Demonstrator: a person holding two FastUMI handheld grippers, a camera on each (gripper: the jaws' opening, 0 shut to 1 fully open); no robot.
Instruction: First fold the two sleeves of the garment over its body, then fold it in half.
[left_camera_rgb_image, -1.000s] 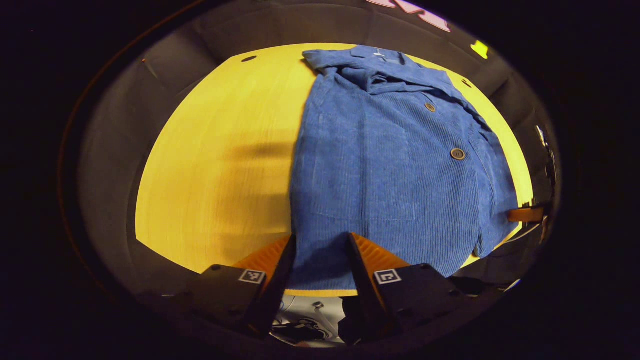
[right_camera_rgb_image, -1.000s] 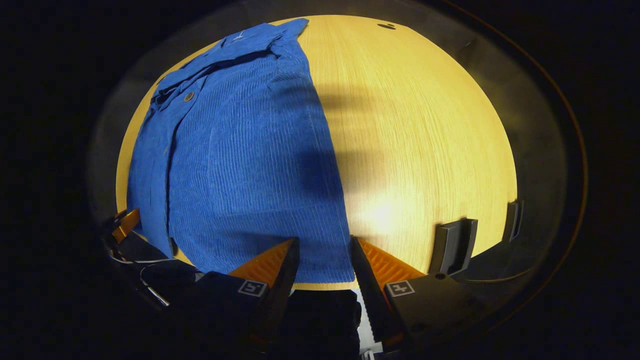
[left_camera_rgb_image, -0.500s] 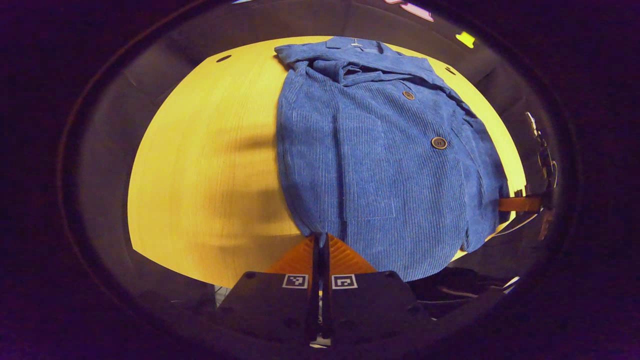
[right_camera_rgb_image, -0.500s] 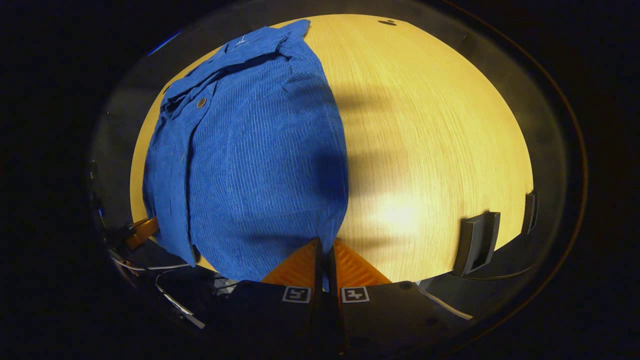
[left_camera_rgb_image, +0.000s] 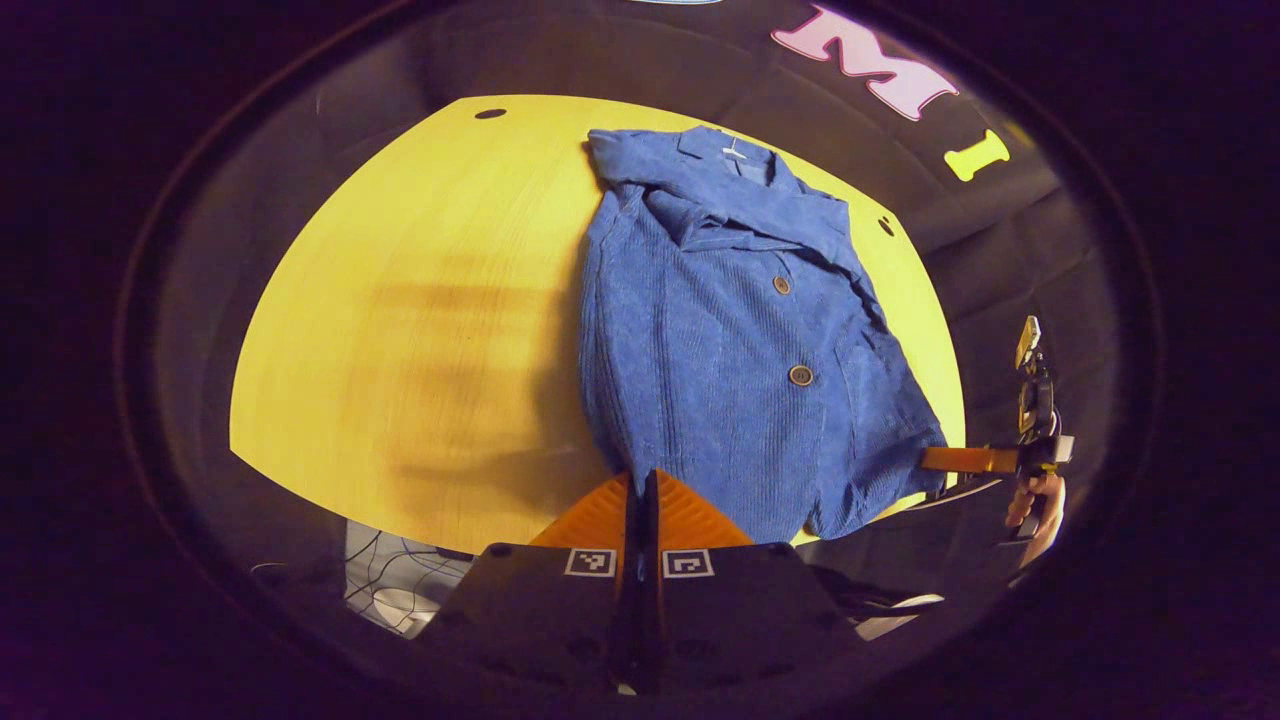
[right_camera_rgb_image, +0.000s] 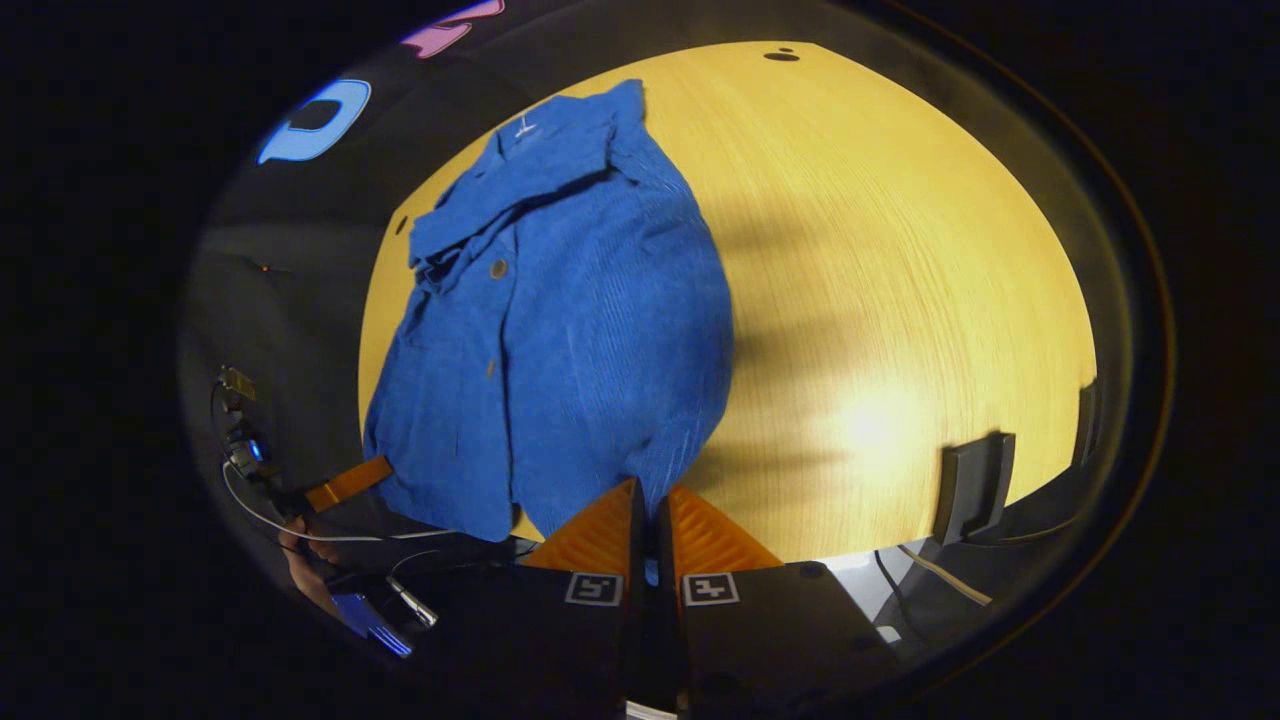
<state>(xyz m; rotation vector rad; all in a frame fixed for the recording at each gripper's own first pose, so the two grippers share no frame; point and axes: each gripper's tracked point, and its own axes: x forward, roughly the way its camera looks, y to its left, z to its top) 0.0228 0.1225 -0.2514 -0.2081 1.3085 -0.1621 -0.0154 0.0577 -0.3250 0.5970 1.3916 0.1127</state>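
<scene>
Yellow wooden counter (left_camera_rgb_image: 400, 330) under blue corduroy jacket (left_camera_rgb_image: 720, 340), collar far, hem near; left tool (left_camera_rgb_image: 640, 500) and right tool (right_camera_rgb_image: 648, 510) each clamped on a hem corner.

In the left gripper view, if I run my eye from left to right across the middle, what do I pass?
Bare yellow wooden tabletop → blue corduroy jacket with brown buttons → orange finger of the other gripper at the jacket's hem corner → the hand holding that gripper.
</scene>
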